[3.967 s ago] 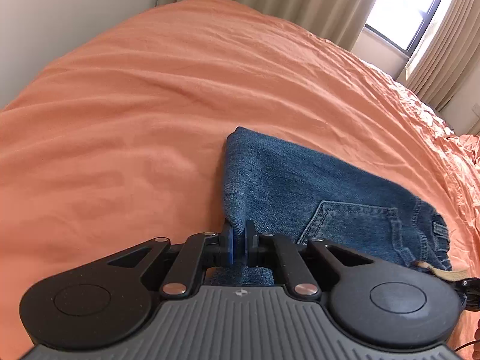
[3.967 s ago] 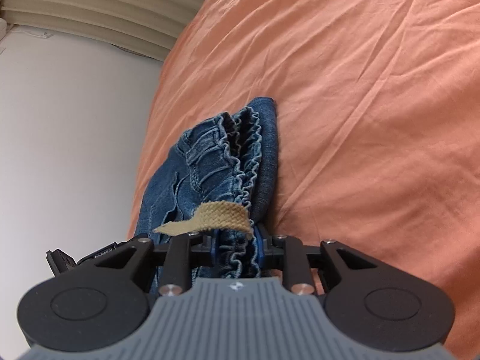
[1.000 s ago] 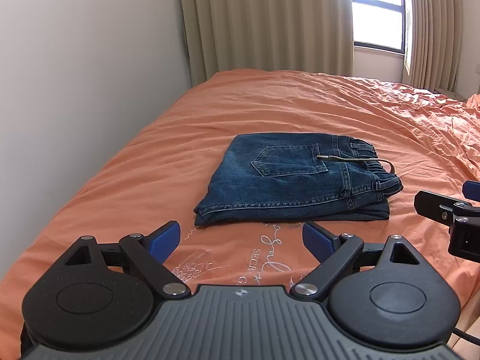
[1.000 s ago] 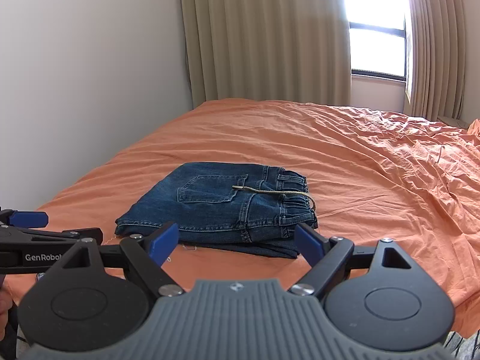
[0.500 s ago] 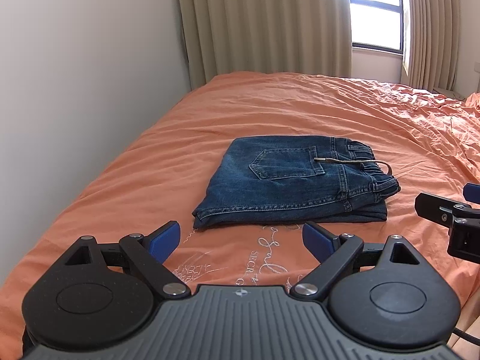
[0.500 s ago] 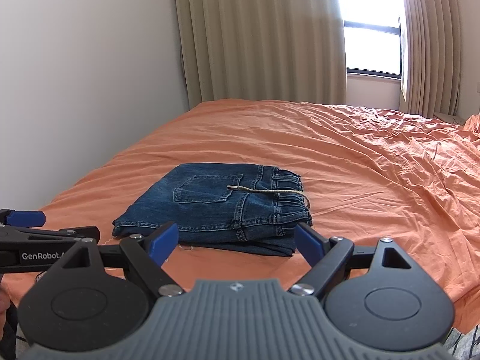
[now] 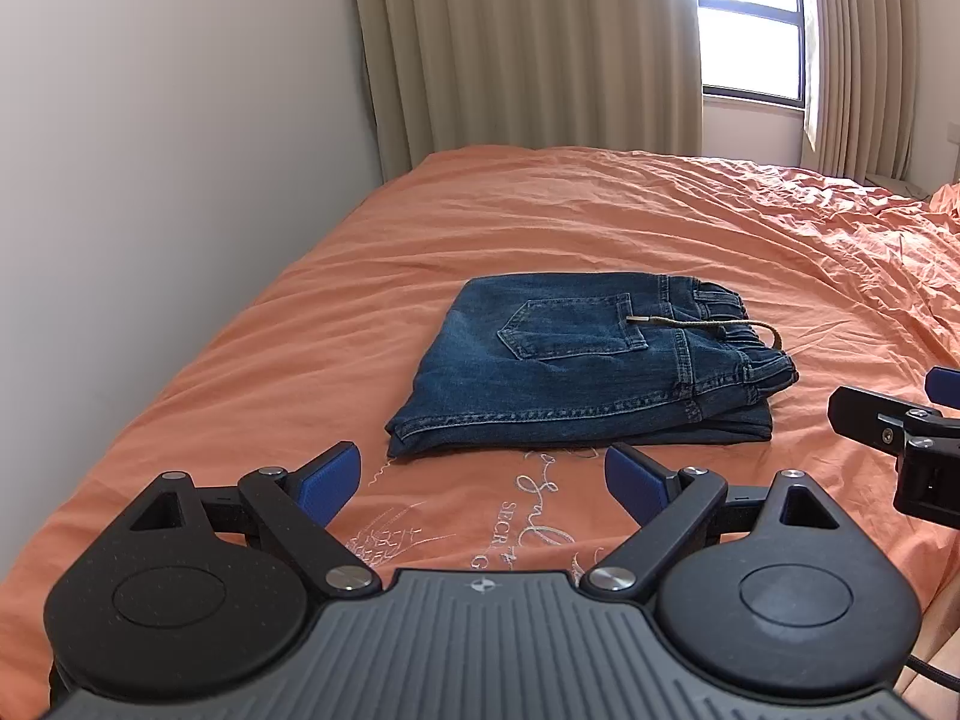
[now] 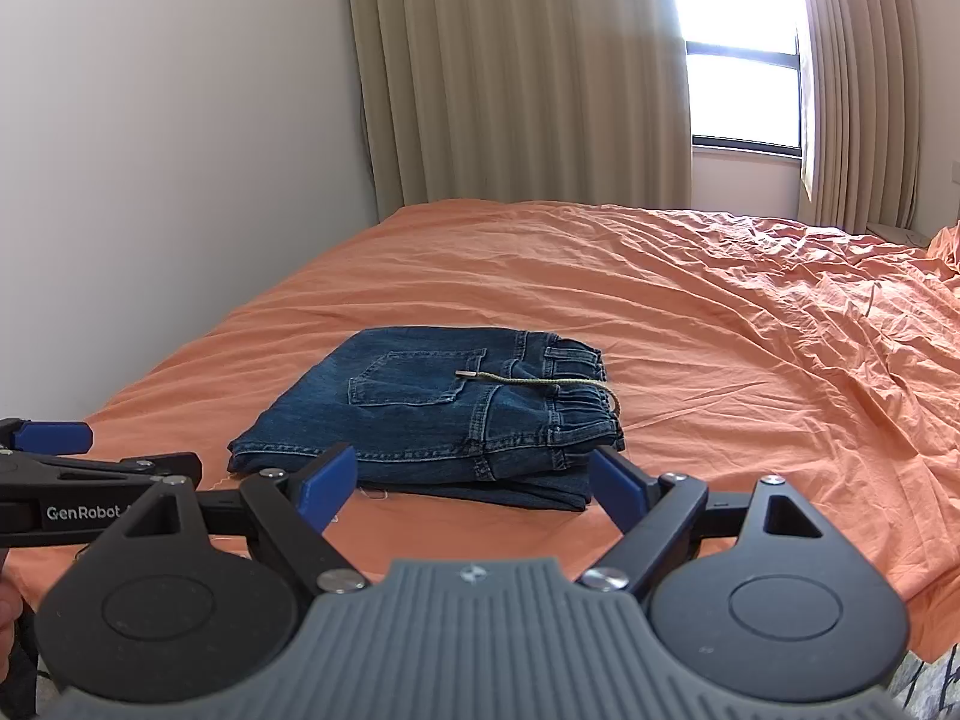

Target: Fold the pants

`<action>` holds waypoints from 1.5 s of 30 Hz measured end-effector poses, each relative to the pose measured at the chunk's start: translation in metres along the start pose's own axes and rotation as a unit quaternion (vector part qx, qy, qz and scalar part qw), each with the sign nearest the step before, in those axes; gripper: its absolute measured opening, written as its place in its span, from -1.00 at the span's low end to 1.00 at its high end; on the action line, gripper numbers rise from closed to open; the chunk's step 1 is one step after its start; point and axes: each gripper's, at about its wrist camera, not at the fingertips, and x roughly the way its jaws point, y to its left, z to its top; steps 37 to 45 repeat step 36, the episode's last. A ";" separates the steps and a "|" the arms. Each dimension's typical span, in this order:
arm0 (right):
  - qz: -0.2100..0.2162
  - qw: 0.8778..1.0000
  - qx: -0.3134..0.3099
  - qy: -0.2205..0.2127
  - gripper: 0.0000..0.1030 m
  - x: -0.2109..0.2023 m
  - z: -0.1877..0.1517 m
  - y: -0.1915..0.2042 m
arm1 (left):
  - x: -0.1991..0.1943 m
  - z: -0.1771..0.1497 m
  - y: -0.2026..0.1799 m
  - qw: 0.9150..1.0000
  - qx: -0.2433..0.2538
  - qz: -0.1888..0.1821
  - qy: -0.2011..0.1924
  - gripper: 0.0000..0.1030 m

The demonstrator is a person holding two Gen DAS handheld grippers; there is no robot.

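Note:
The blue denim pants (image 7: 588, 366) lie folded into a compact rectangle on the orange bed, back pocket up, waistband to the right, a tan drawstring (image 7: 708, 321) across the top. They also show in the right wrist view (image 8: 444, 414). My left gripper (image 7: 483, 480) is open and empty, held back from the pants near the bed's front edge. My right gripper (image 8: 474, 489) is open and empty, also short of the pants. Each gripper shows at the edge of the other's view.
The orange bedsheet (image 7: 600, 216) is wrinkled toward the right. A white wall (image 7: 180, 150) runs along the bed's left side. Beige curtains (image 7: 528, 48) and a bright window (image 7: 750, 48) stand behind the bed.
Four seconds ago both grippers were shut on the pants. Both have let go and pulled back toward the bed's front edge, and over the last second they drew back slightly more.

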 end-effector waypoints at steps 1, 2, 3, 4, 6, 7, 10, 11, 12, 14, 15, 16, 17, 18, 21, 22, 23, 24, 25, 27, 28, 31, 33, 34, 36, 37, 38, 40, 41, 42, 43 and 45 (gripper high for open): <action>0.000 1.000 0.000 0.000 0.57 0.000 0.000 0.000 | -0.001 0.000 0.000 1.000 0.000 0.000 -0.001 1.00; 0.000 1.000 -0.001 -0.001 0.57 -0.001 0.000 0.000 | -0.001 0.000 0.000 1.000 0.000 0.000 -0.001 1.00; 0.000 1.000 -0.001 -0.002 0.57 -0.001 0.000 0.001 | -0.002 0.001 0.000 1.000 0.001 0.000 -0.002 1.00; 0.000 1.000 -0.001 -0.002 0.57 -0.001 0.000 0.001 | -0.002 0.001 0.000 1.000 0.000 0.001 -0.002 1.00; 0.000 1.000 -0.001 -0.002 0.57 -0.001 0.000 0.001 | -0.001 0.001 0.000 1.000 0.000 0.000 -0.001 1.00; 0.000 1.000 0.000 -0.002 0.57 -0.001 0.000 0.001 | -0.002 0.001 0.000 1.000 0.001 0.000 -0.002 1.00; 0.000 1.000 0.000 -0.002 0.57 -0.001 0.000 0.001 | -0.001 0.001 0.000 1.000 0.001 0.000 -0.002 1.00; 0.000 1.000 0.000 -0.002 0.57 -0.002 -0.001 0.001 | -0.001 0.001 0.000 1.000 0.001 0.000 -0.002 1.00; 0.000 1.000 0.000 -0.003 0.57 -0.002 -0.001 0.001 | -0.001 0.001 0.000 1.000 0.001 0.000 -0.002 1.00; 0.000 1.000 0.000 -0.003 0.57 -0.003 -0.001 0.001 | -0.002 0.001 0.000 1.000 0.001 0.001 -0.002 1.00; 0.000 1.000 0.000 -0.004 0.57 -0.003 -0.001 0.002 | -0.001 0.001 0.000 1.000 0.001 0.001 -0.002 1.00; 0.001 1.000 0.000 -0.004 0.57 -0.003 -0.001 0.001 | -0.002 0.001 0.000 1.000 0.001 0.002 -0.002 1.00; 0.001 1.000 0.000 -0.004 0.57 -0.003 -0.001 0.002 | -0.003 0.001 0.001 1.000 0.001 0.002 -0.002 1.00; 0.001 1.000 0.000 -0.003 0.57 -0.004 -0.001 0.001 | -0.003 0.001 0.001 1.000 0.001 0.002 -0.002 1.00; 0.001 1.000 0.000 -0.004 0.57 -0.004 -0.001 0.001 | -0.004 0.002 0.001 1.000 0.001 0.004 -0.003 1.00; 0.001 1.000 0.000 -0.004 0.57 -0.004 -0.001 0.001 | -0.005 0.002 0.002 1.000 0.000 0.005 -0.004 1.00; 0.001 1.000 0.001 -0.004 0.57 -0.004 -0.001 0.001 | -0.005 0.003 0.002 1.000 0.000 0.005 -0.004 1.00; 0.001 1.000 0.001 -0.004 0.57 -0.004 -0.001 0.001 | -0.005 0.003 0.002 1.000 0.000 0.005 -0.004 1.00; 0.001 1.000 0.001 -0.004 0.57 -0.004 -0.001 0.001 | -0.006 0.003 0.002 1.000 -0.001 0.006 -0.004 1.00; 0.001 1.000 0.001 -0.005 0.57 -0.004 -0.001 0.001 | -0.006 0.004 0.003 1.000 -0.002 0.005 -0.005 1.00; 0.001 1.000 0.001 -0.005 0.57 -0.005 0.000 0.001 | -0.006 0.004 0.003 1.000 -0.002 0.005 -0.006 1.00; 0.001 1.000 0.001 -0.005 0.57 -0.005 0.000 0.001 | -0.007 0.004 0.002 1.000 -0.002 0.005 -0.007 1.00; 0.002 1.000 0.000 -0.004 0.57 -0.005 0.000 0.001 | -0.008 0.004 0.002 1.000 -0.002 0.005 -0.008 1.00; 0.003 1.000 0.000 -0.003 0.57 -0.005 0.001 0.001 | -0.008 0.004 0.002 1.000 -0.002 0.006 -0.009 1.00; 0.003 1.000 0.001 -0.001 0.57 -0.005 0.001 0.001 | -0.010 0.004 0.001 1.000 0.000 0.010 -0.012 1.00; 0.003 1.000 0.001 -0.001 0.57 -0.005 0.001 0.001 | -0.010 0.004 0.001 1.000 0.000 0.010 -0.012 1.00; 0.003 1.000 0.001 -0.001 0.57 -0.005 0.001 0.001 | -0.010 0.004 0.001 1.000 0.000 0.010 -0.012 1.00; 0.003 1.000 0.001 -0.001 0.57 -0.005 0.001 0.001 | -0.010 0.004 0.001 1.000 0.000 0.010 -0.012 1.00; 0.003 1.000 0.001 -0.001 0.57 -0.005 0.001 0.001 | -0.010 0.004 0.001 1.000 0.000 0.010 -0.012 1.00; 0.003 1.000 0.001 -0.001 0.57 -0.005 0.001 0.001 | -0.010 0.004 0.001 1.000 0.000 0.010 -0.012 1.00; 0.003 1.000 0.001 -0.001 0.57 -0.005 0.001 0.001 | -0.010 0.004 0.001 1.000 0.000 0.010 -0.012 1.00; 0.003 1.000 0.001 -0.001 0.57 -0.005 0.001 0.001 | -0.010 0.004 0.001 1.000 0.000 0.010 -0.012 1.00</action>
